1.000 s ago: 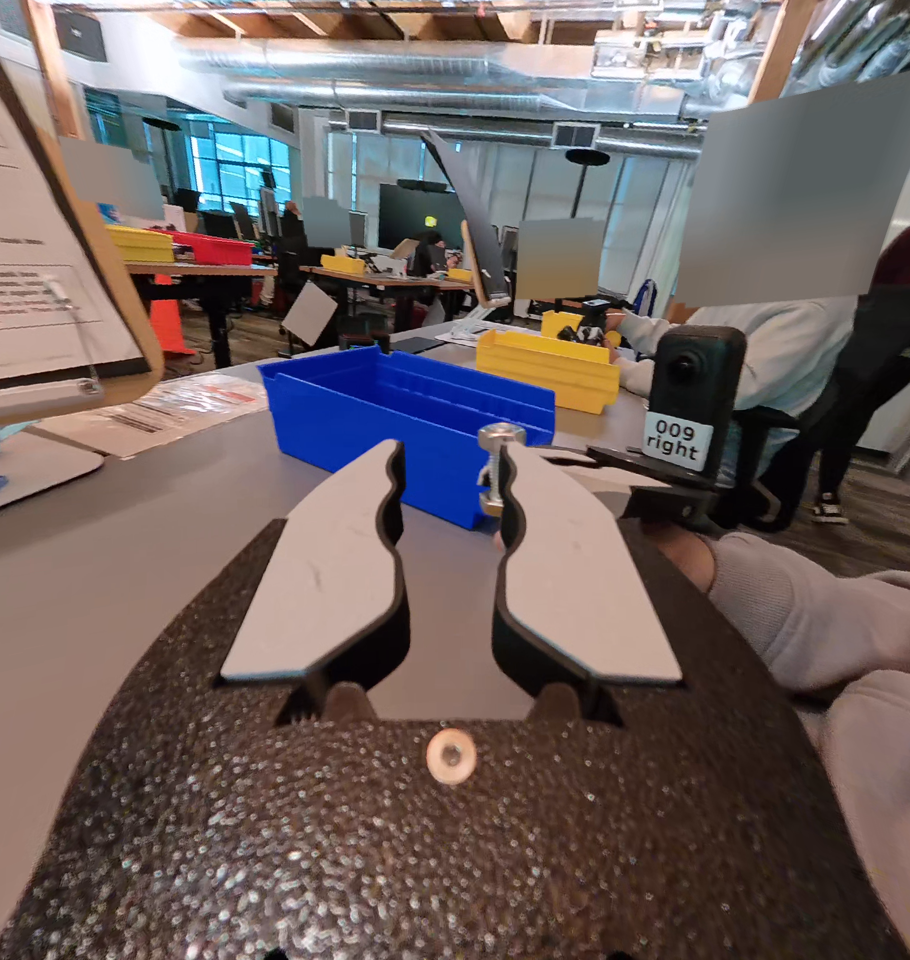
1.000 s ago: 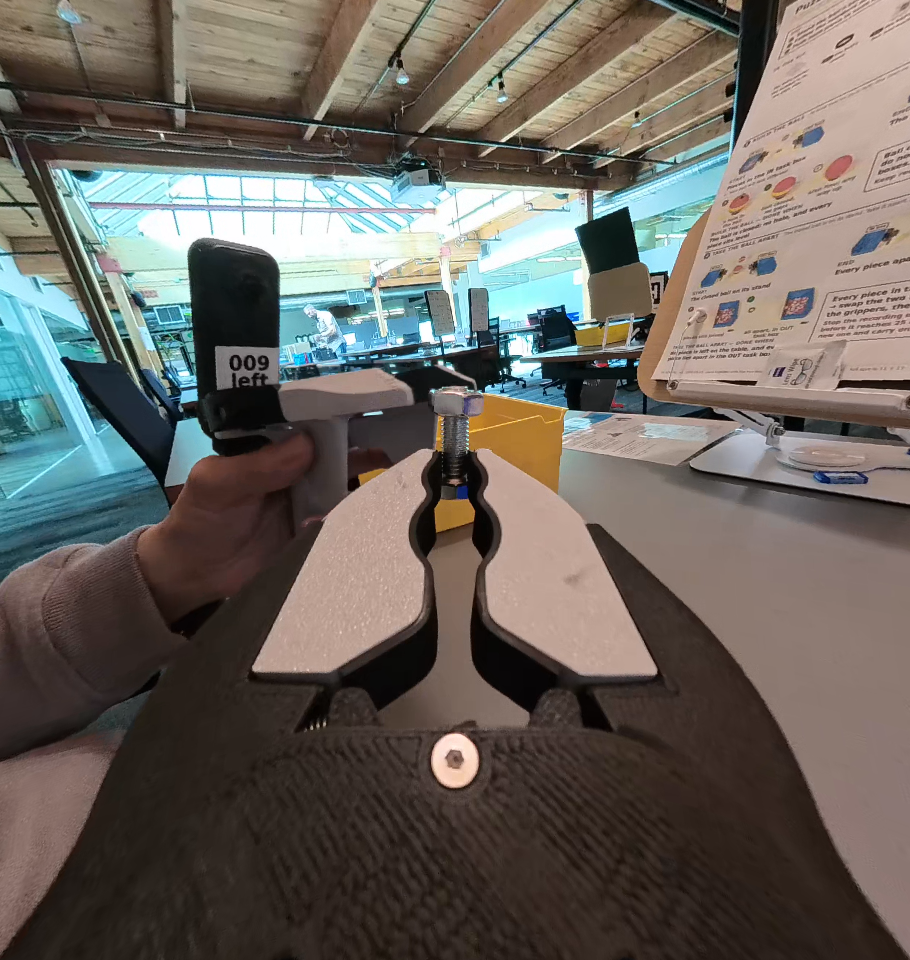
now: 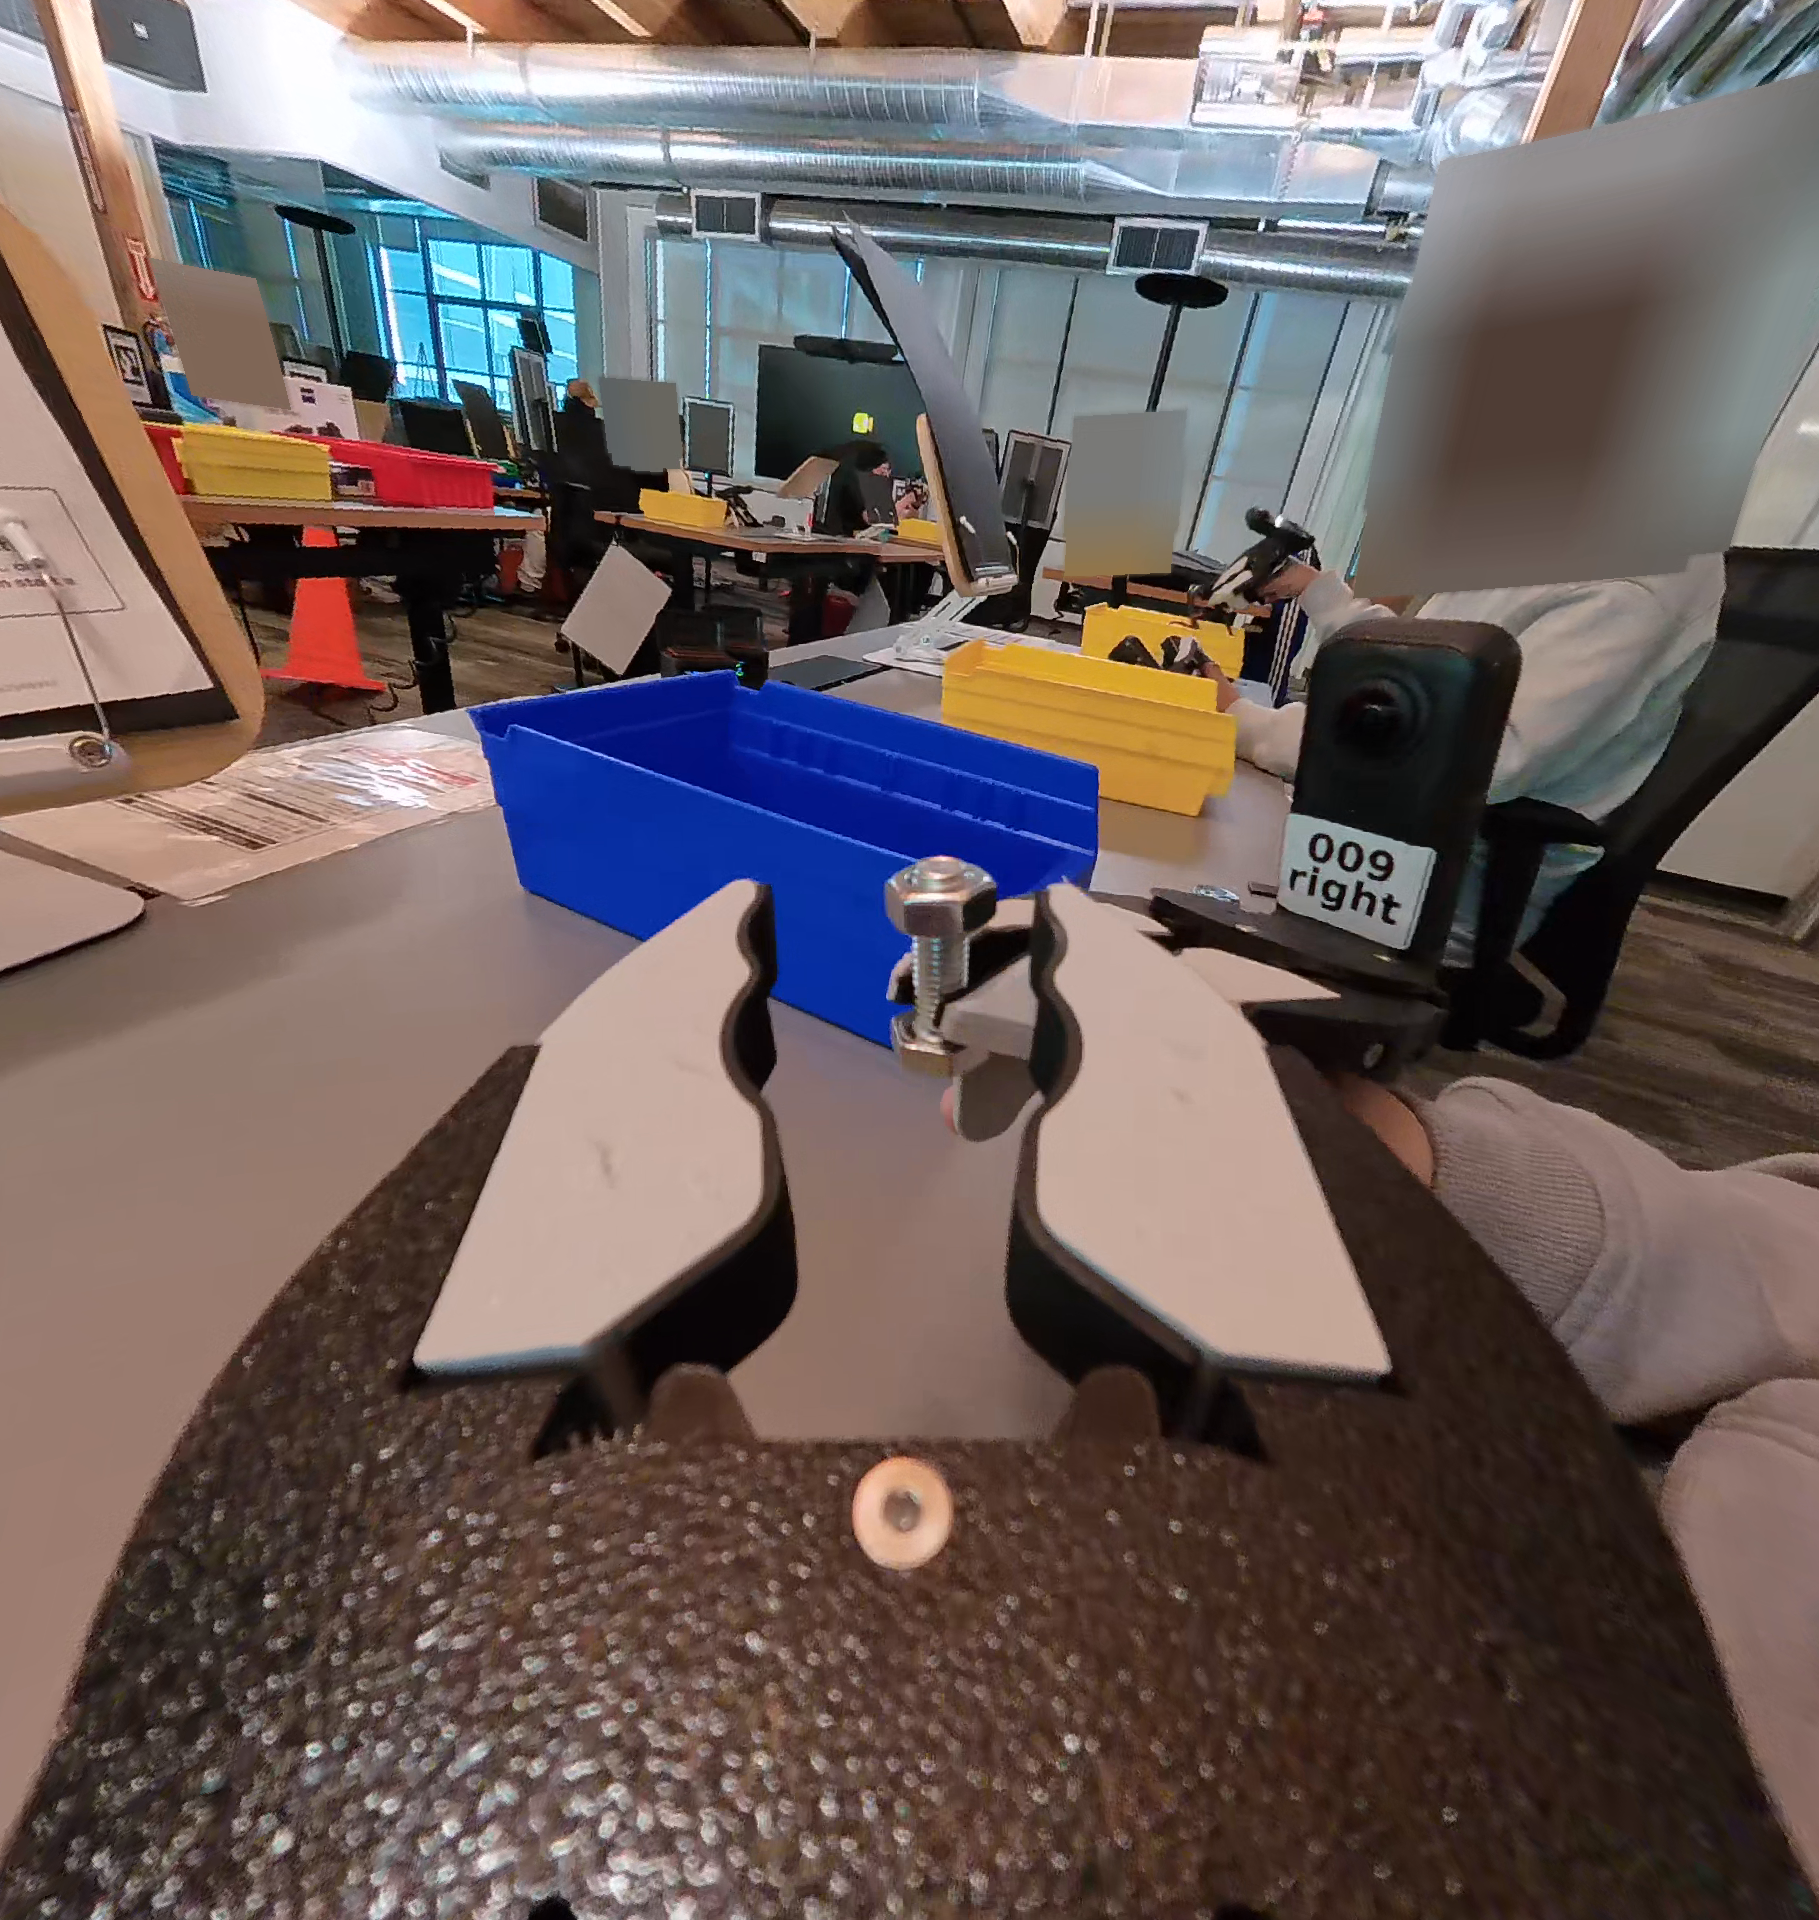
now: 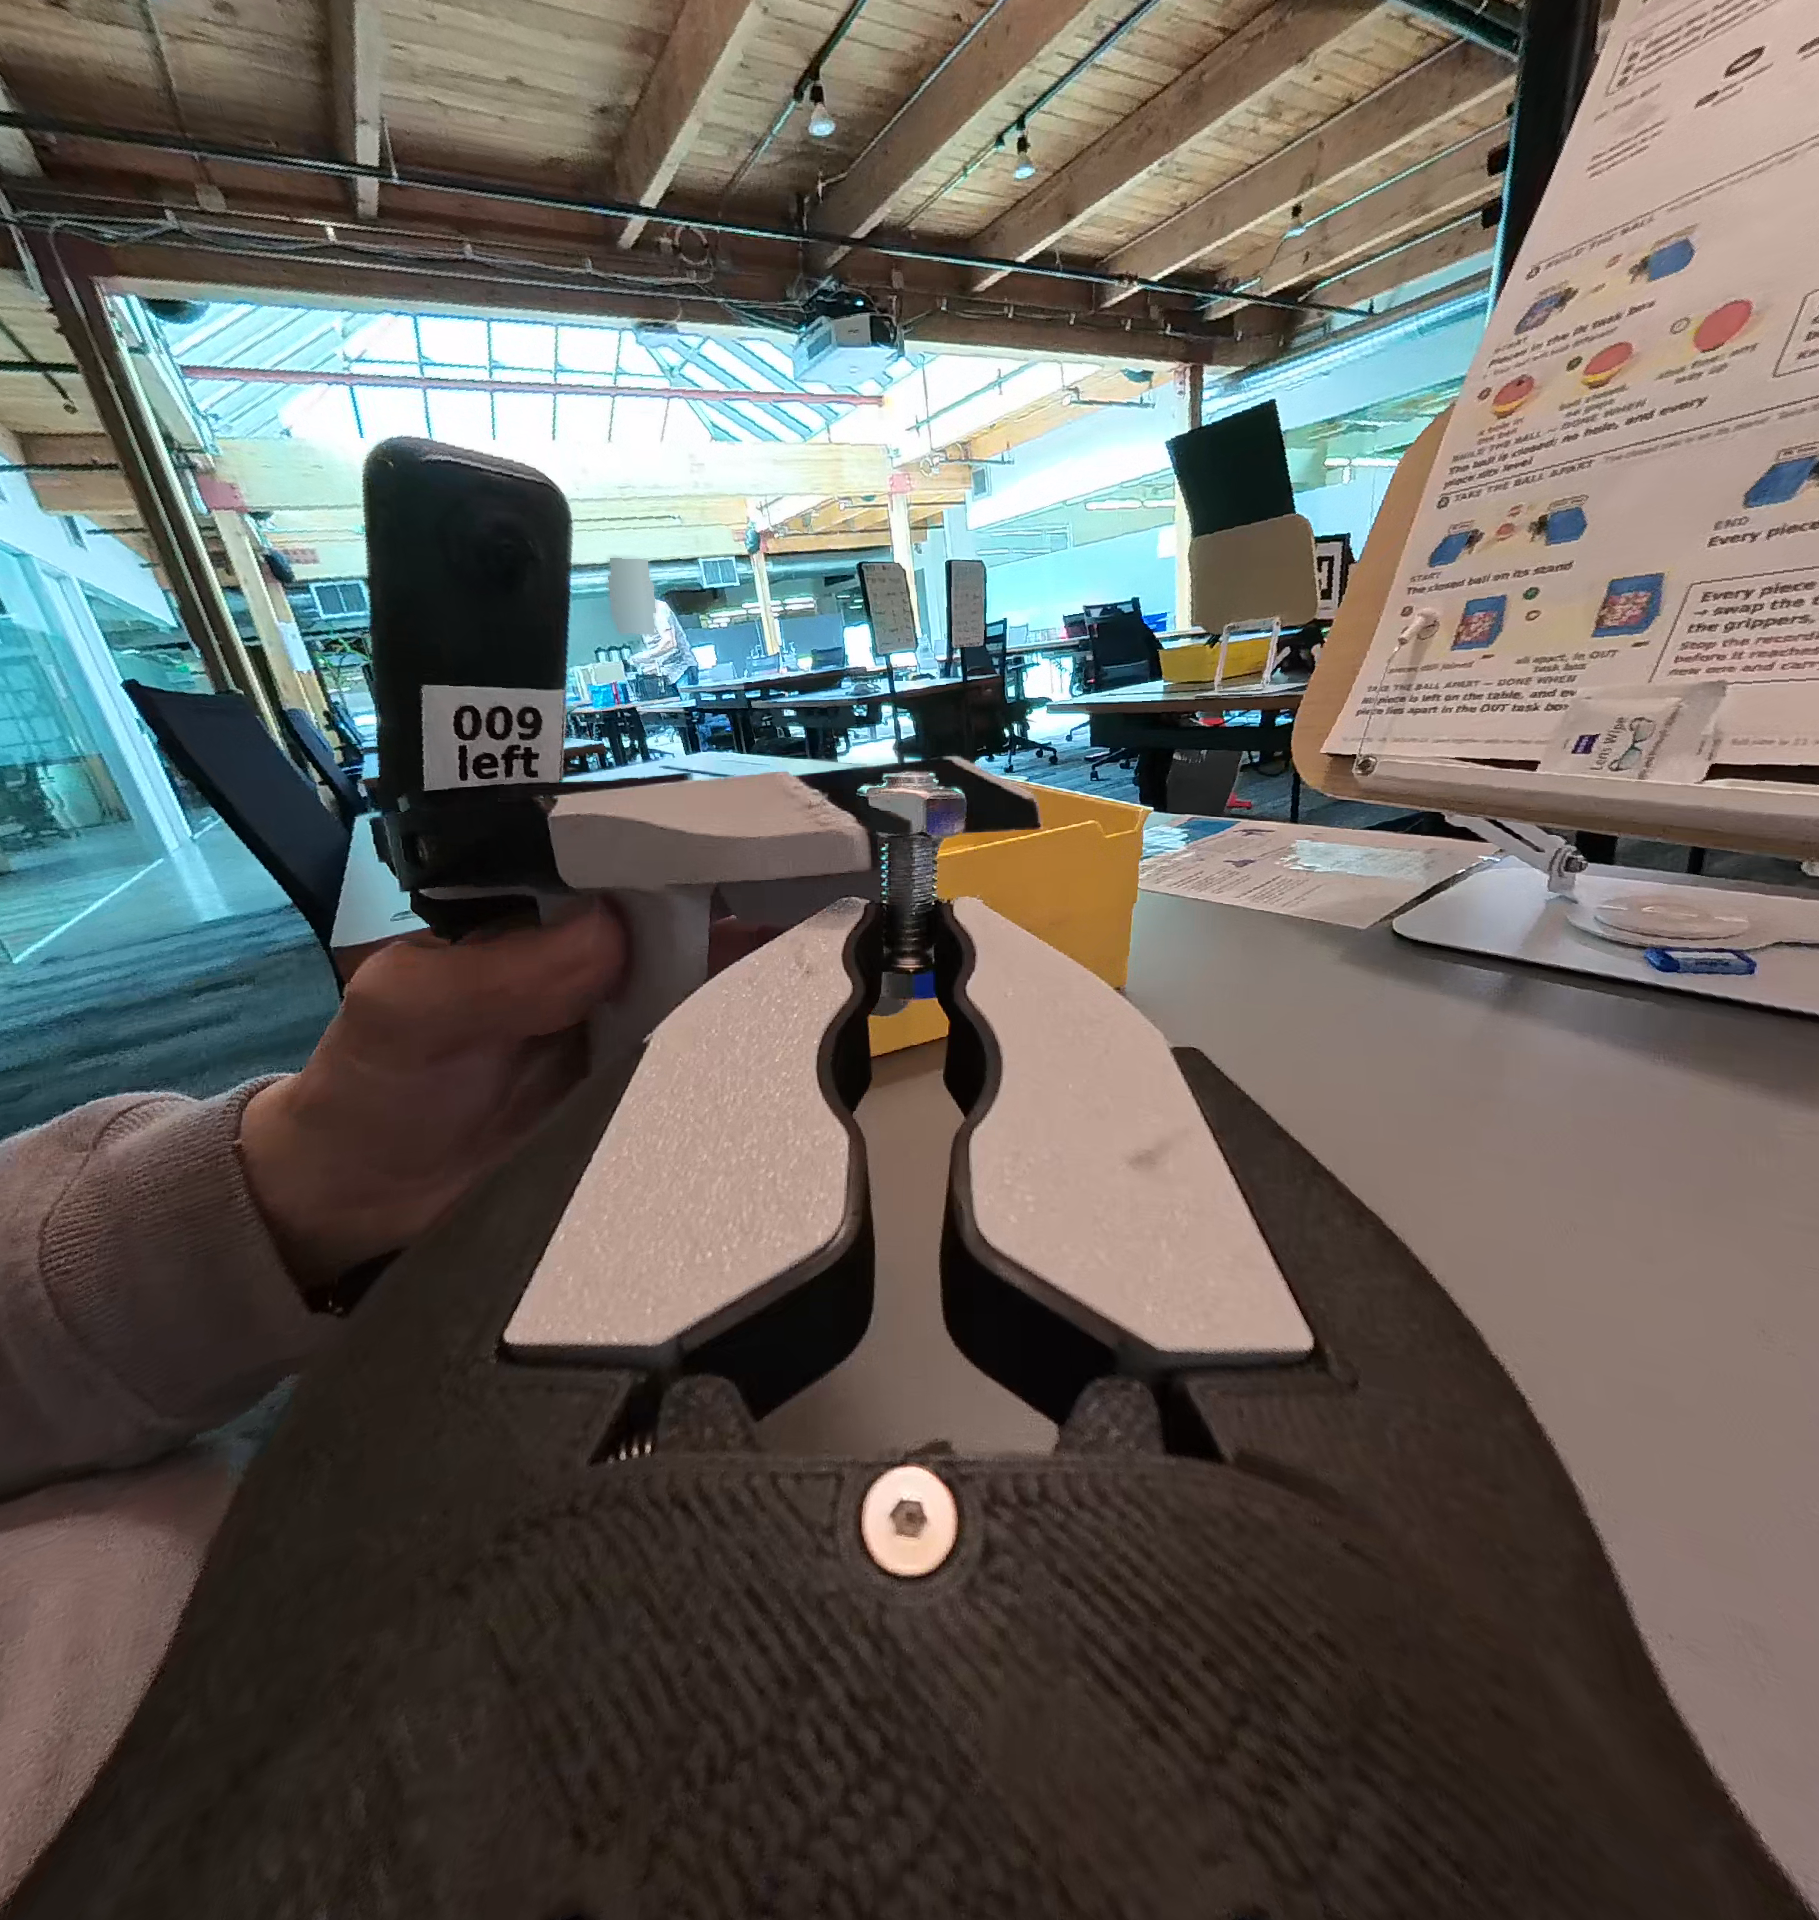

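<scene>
Bolt (image 4: 907, 883) upright, nut topmost, pinched by right tongs (image 4: 907, 966); left tongs (image 3: 900, 966) spread.

white instruction sheet on wooden stand (image 3: 43, 540): cut off at left edge | silver threaded bolt (image 4: 905, 883): lower end hidden between tongs | far desks: too small

Blue bin (image 3: 780, 821) just beyond bolt (image 3: 936, 956)

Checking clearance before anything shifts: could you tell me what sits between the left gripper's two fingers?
In the left wrist view, the bolt, held by the right gripper, stands between the left gripper's parted fingers, untouched.
</scene>
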`<state>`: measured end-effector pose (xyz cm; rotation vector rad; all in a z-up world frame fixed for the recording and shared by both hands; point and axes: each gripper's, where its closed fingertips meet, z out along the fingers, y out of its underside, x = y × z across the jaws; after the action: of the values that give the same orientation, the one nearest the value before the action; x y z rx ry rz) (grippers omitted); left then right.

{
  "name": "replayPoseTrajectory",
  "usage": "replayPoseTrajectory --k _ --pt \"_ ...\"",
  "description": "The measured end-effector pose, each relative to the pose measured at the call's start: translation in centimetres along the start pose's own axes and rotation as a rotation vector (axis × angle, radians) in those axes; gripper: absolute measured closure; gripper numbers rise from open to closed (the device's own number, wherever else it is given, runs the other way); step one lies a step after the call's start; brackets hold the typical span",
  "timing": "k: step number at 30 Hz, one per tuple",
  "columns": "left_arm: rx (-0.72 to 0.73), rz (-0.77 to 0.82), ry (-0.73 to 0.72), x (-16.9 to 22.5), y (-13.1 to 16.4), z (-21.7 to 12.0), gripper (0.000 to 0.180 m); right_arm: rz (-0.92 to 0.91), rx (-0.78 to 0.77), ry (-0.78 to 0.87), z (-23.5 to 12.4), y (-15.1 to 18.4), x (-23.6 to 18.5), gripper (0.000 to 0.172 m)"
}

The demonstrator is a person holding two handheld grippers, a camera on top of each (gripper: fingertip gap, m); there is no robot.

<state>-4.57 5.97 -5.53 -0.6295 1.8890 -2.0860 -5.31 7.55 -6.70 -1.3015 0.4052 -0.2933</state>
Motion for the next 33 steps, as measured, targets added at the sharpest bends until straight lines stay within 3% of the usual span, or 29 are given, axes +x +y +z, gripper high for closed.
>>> replayPoseTrajectory --k 8,9,11,18,26,30,33 --pt "0.028 -0.080 -0.075 -2.3 -0.2 -1.0 0.131 0.006 -0.001 0.038 -0.3 -0.2 0.9 0.163" --pt "0.033 -0.091 -0.140 -3.6 -0.1 -1.5 0.150 0.015 0.018 0.029 -0.5 -0.5 1.0 0.163" --pt "0.072 -0.113 -0.187 -4.9 -0.5 -2.5 0.153 0.041 0.025 0.016 -0.7 -0.7 1.1 0.163" --pt "0.049 -0.051 -0.125 -3.0 -0.9 -1.7 0.144 0.083 0.022 0.000 -0.6 -0.6 1.2 0.163" --pt "0.085 -0.097 -0.132 -3.9 -1.4 -2.6 0.141 0.326 0.050 -0.091 -2.3 -2.9 2.4 0.163" --pt "0.075 -0.098 -0.133 -4.1 -1.3 -2.7 0.141 0.293 0.029 -0.050 -4.1 -4.3 4.0 0.163" --pt "0.056 -0.097 -0.136 -4.2 -1.0 -2.6 0.141 0.211 -0.046 0.075 -6.5 -5.3 6.7 0.163"
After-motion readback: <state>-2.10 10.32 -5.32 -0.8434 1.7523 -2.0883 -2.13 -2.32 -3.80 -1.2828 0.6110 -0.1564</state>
